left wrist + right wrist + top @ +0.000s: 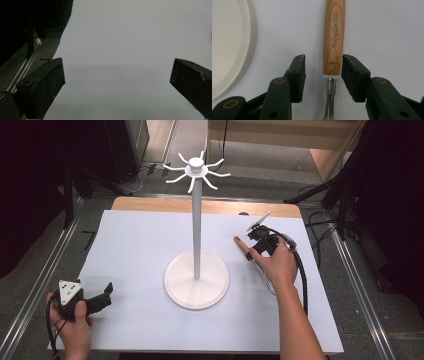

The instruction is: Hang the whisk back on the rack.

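On the white table [135,250], a tall white hook stand [196,235] rises from its round base at the centre. At the near left corner, the left gripper [107,293] rests with jaws wide apart, holding nothing. Right of the stand, the right gripper [323,75] straddles a wooden-handled whisk [333,37], jaws parted, the right pad touching the handle.

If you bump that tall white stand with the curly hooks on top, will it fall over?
Probably not easily. The stand sits on a wide round base, which should steady it. But its pole is tall and thin, so a hard bump near the hooks could likely rock or tip it.
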A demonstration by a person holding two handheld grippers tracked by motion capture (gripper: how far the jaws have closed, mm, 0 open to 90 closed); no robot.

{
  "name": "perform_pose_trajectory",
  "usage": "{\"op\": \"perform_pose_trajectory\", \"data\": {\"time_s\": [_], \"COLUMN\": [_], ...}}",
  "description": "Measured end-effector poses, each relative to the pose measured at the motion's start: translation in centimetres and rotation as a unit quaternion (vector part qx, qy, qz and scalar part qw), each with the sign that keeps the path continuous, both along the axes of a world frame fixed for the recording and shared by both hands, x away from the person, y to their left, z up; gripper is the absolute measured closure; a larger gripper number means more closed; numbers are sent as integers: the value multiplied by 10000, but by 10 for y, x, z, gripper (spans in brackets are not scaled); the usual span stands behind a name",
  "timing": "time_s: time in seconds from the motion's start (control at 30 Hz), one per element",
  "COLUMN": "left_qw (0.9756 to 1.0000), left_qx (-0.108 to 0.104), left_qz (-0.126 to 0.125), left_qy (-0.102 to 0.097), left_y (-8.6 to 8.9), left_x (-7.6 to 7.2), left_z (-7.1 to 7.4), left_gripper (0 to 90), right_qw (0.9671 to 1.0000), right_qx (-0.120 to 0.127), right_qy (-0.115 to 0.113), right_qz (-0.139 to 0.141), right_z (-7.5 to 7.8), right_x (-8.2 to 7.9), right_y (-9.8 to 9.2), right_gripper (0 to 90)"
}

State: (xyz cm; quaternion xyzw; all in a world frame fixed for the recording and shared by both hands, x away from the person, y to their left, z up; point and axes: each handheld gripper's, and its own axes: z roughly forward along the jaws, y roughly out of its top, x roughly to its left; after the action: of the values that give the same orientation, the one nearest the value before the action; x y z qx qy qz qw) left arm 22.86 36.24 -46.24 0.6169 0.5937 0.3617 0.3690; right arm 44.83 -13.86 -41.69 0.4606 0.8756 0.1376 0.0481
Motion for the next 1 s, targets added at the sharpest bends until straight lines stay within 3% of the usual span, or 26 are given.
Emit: {"op": "perform_pose_trajectory", "data": {"time_s": [0.1,0.2,0.5,0.57,0.73,0.87,1.0], "left_qw": [10000,10000,10000,10000,10000,10000,10000], "left_qx": [-4,11,19,20,22,17,13], "left_qz": [-2,4,12,12,12,19,21], "left_qy": [8,16,49,52,56,56,57], "left_y": [0,0,0,0,0,-1,-1], "left_x": [0,0,1,1,1,1,1], "left_z": [0,0,0,0,0,0,0], "left_gripper": [2,2,2,2,2,2,2], "right_qw": [9999,9998,9981,9979,9976,9962,9960], "right_qx": [-110,-48,-78,-190,-211,-520,-635], "right_qy": [53,171,526,501,482,396,384], "right_qz": [-74,-108,-299,-367,-445,-576,-489], "right_z": [-6,-10,-24,-25,-26,-26,-26], "right_x": [5,8,21,21,21,17,17], "right_y": [2,1,3,5,5,14,17], "right_gripper": [548,543,623,684,686,686,699]}}
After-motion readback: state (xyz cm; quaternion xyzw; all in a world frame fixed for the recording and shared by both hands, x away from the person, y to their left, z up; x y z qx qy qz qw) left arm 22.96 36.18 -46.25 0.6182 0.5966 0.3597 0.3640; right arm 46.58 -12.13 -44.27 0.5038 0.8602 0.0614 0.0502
